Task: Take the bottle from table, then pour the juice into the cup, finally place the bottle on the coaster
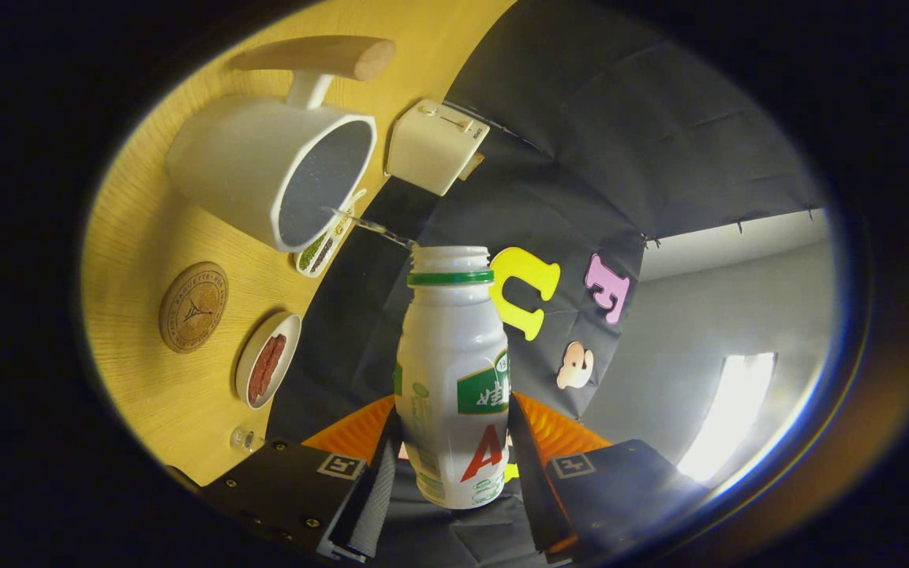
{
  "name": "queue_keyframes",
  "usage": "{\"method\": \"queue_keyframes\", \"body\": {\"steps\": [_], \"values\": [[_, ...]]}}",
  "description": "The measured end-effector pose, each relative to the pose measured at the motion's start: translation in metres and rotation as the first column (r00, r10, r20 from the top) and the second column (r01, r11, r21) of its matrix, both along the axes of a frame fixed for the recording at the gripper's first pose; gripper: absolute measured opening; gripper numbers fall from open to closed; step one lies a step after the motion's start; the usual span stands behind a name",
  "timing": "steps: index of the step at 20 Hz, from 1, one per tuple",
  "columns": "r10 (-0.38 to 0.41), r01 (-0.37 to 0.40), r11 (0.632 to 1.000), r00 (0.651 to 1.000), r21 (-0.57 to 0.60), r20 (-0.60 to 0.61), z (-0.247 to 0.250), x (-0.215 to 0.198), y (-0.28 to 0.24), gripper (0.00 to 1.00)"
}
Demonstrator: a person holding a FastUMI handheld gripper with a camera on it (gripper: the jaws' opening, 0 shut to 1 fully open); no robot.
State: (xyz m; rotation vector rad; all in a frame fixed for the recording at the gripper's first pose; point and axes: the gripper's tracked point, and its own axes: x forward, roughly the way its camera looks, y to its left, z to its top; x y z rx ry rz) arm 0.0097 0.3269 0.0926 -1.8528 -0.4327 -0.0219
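a: gripper view — what's the claw (454, 473) at?

b: its fingers are clamped on the bottle (454, 379), one on each side of the lower body. cap is off, and the whole view is rolled over, so the table (147, 237) stands on edge.

a: so it's pouring?

b: looks like it. a thin stream runs from the neck into the cup (281, 170).

a: and next?

b: tip back upright, then carry it to the coaster (193, 306), just beside the small dish (267, 359).

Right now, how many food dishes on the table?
2: a round dish of reddish food beside the coaster, and a divided dish under the cup's rim. More may be hidden behind the tool-held bottle.
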Motion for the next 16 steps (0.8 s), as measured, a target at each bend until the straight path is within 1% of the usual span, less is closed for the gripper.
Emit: {"method": "queue_keyframes", "body": {"steps": [10,16], "values": [[0.005,-0.005,0.998,1.0,-0.056,0.007,-0.009,-0.001,0.004,0.7],[0.024,-0.021,0.992,0.999,-0.121,0.025,-0.015,-0.004,0.011,0.7]]}}
